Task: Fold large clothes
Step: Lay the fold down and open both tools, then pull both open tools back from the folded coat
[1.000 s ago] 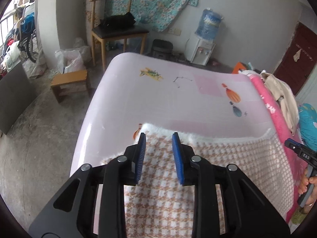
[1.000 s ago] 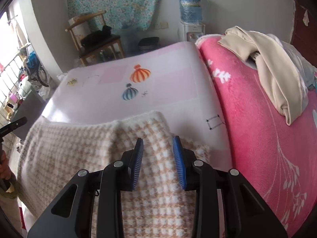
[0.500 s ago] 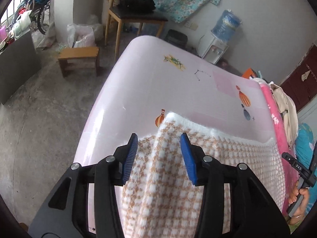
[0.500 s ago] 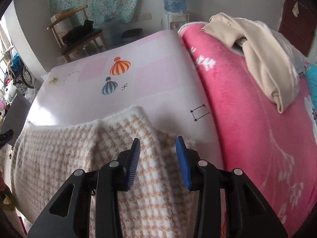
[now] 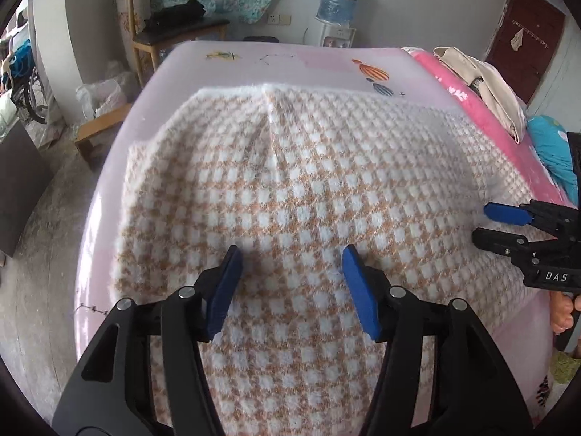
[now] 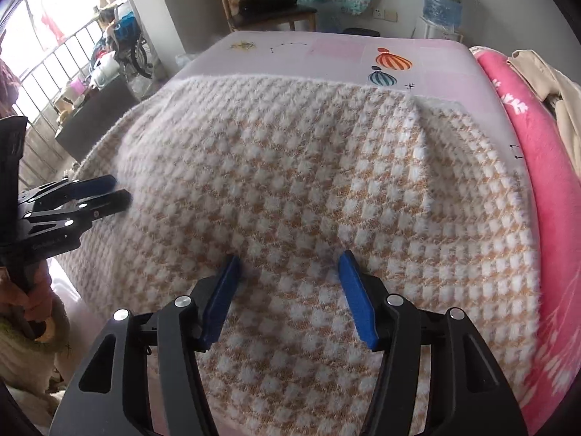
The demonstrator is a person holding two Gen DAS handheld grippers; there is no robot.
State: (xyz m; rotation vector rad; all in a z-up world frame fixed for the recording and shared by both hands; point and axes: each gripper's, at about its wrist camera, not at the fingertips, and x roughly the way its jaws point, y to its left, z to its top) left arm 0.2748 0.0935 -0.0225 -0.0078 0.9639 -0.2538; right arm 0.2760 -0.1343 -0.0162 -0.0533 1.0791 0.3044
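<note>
A large fuzzy garment with an orange-and-white check (image 5: 308,181) lies spread flat on the pale pink bed sheet (image 5: 319,61); it also fills the right wrist view (image 6: 308,189). My left gripper (image 5: 290,283) is open and empty, its blue pads just above the near part of the cloth. My right gripper (image 6: 288,287) is open and empty, also over the near part. The right gripper shows in the left view (image 5: 504,223) at the cloth's right edge. The left gripper shows in the right view (image 6: 109,192) at the cloth's left edge.
A pink floral blanket (image 6: 526,138) runs along the bed's right side with a beige garment (image 5: 483,83) on it. Beyond the bed stand a wooden chair (image 5: 174,32), a water dispenser (image 5: 337,11) and a low stool (image 5: 98,130).
Both grippers have opened wide and let go of the cloth. The garment, held up by its edge before, now lies spread flat across the bed, reaching farther up the sheet.
</note>
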